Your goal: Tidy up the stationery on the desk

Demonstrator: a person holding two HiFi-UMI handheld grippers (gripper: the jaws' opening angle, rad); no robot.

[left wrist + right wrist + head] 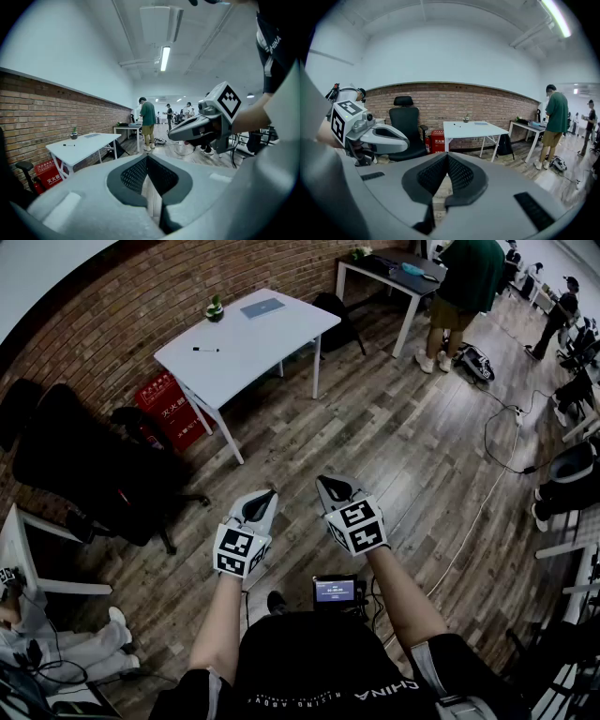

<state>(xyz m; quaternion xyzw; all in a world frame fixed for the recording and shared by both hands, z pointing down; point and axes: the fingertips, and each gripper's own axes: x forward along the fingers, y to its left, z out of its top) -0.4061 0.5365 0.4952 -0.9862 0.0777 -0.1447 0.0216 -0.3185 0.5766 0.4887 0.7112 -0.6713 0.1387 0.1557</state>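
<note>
Stock: white rectangular surface (265, 351) by brick wall (141, 296), bearing black marker pen (206, 350), flat blue-grey notebook (262, 307), small green potted plant (215, 308), lying scattered.
Tools: left hand-held gripper (268, 495), right hand-held gripper (324, 483), jaws pressed together, empty, well apart from surface.
Progress: judged unstarted; approach and all tidying left.

The white flat-topped table (253, 338) has a smooth, matt top. Its thin white legs look like painted metal. The floor of long brown wooden boards (375, 437) shows its grain and shines a little. The red-brown brick wall (112, 324) looks rough. The left gripper (147, 158) and the right gripper (446, 155) have smooth, matt grey plastic shells. Their black pads (136, 176) are bumpy, with a fine grid. Near the table's left corner, the thin black pen (205, 350) looks like plastic. The big black chair (84, 470) looks like matt cloth.
</note>
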